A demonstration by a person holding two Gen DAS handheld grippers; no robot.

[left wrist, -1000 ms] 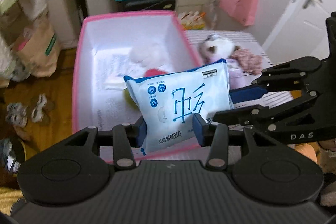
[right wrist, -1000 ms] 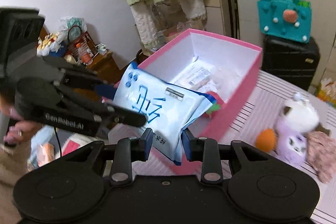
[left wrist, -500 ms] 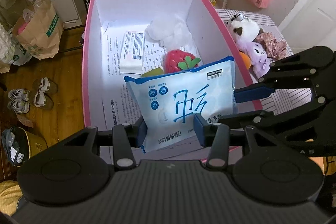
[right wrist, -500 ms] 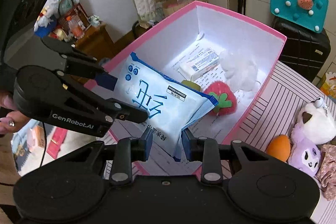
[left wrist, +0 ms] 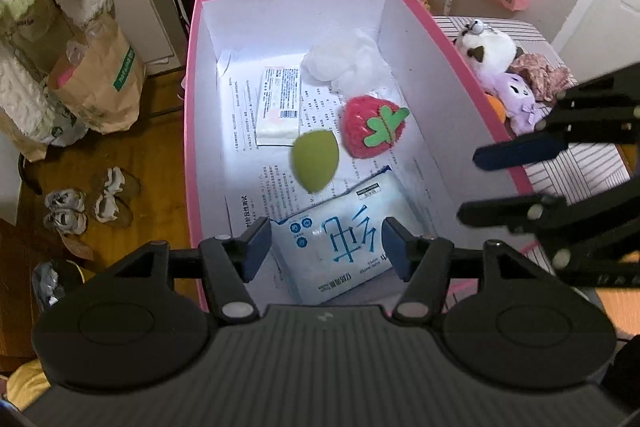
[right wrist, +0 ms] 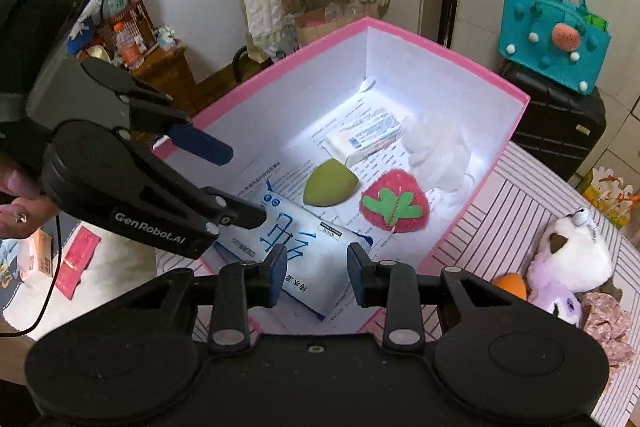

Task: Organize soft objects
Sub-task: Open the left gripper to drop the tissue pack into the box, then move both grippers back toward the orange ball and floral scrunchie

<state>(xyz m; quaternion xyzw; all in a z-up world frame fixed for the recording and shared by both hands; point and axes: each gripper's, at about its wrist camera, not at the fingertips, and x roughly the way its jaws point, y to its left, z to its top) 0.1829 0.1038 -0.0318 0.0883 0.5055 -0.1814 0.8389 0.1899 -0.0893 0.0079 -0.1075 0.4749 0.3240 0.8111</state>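
The left gripper (left wrist: 324, 243) hangs over the near end of the pink box (left wrist: 191, 131), its jaws having just opened; the 2 blue pads stand clear on either side of the wet-wipe pack (left wrist: 340, 239), with nothing pressed between them. The right gripper (right wrist: 316, 273) is beside it on the box's other side, its jaws parted and gripping nothing, though the pack shows through the gap below them. In the right wrist view the left gripper's fingers (right wrist: 200, 145) reach in from the left above the box rim, and a hand (right wrist: 16, 195) holds that tool at the frame's edge. The pack lies flat on the printed paper sheet (left wrist: 248, 131) lining the box floor, at the near end, label up. Just beyond it sits a green egg-shaped sponge (left wrist: 314, 159), a little blurred, and beside that a red knitted strawberry (left wrist: 372, 127) with a green leaf. Farther in lie a small white packet (left wrist: 280, 103) and a white fluffy item (left wrist: 340, 63) near the far wall. Outside the box, on the striped cloth (right wrist: 520, 203), rest a white plush (right wrist: 576, 251), a purple plush (right wrist: 556, 303), an orange sponge (right wrist: 510, 285) and a floral fabric piece (right wrist: 608, 323). Past the box, a teal felt bag (right wrist: 556, 39) sits on a black suitcase (right wrist: 556, 123).
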